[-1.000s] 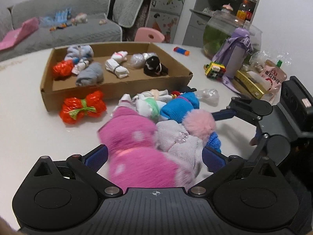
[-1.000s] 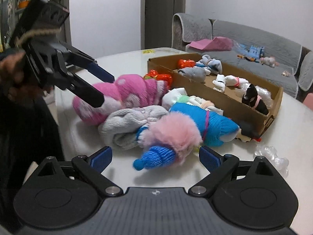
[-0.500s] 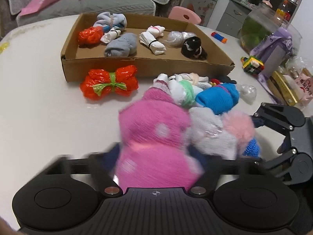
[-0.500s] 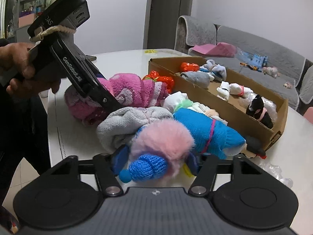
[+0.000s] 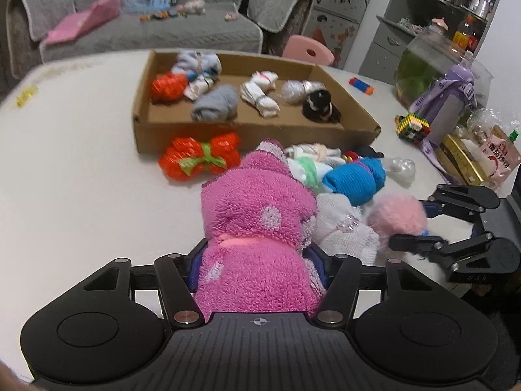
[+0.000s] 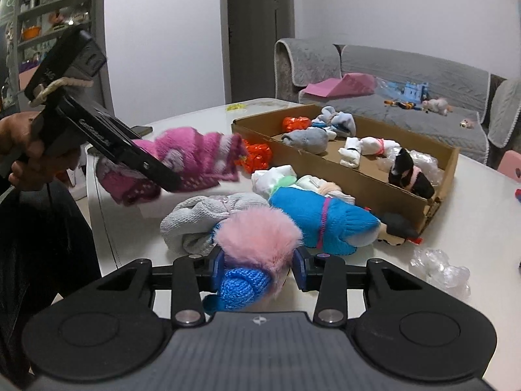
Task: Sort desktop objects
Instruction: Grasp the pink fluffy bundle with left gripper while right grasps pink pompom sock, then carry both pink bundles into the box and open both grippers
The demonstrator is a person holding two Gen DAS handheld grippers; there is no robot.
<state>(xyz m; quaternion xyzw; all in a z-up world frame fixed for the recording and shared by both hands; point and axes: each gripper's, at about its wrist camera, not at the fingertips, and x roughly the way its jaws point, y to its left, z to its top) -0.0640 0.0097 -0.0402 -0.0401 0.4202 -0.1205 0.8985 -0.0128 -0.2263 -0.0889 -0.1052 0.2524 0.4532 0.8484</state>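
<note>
Pink fleece fills the space between our left gripper's (image 5: 257, 262) jaws: they are closing on a fuzzy pink sock bundle (image 5: 257, 228), pads pressing its sides, and in the right wrist view the bundle (image 6: 192, 163) hangs clear of the white table (image 5: 81, 195), in front of the cardboard box (image 5: 234, 135). Our right gripper (image 6: 259, 265) is closing too, its blue pads squeezing a pink pompom (image 6: 257, 234) with a blue knitted piece (image 6: 244, 288) under it, also in front of the box. Between that pompom and the box lie a grey knitted bundle (image 6: 198, 218) and a blue knitted bundle (image 6: 322, 224), touching each other. An orange bundle tied with green (image 5: 200, 159) lies against the box's near wall. Inside the box we see rolled socks in grey (image 5: 215, 104), white (image 5: 260, 94) and black (image 5: 320, 107), plus another orange bundle (image 5: 167, 88).
</note>
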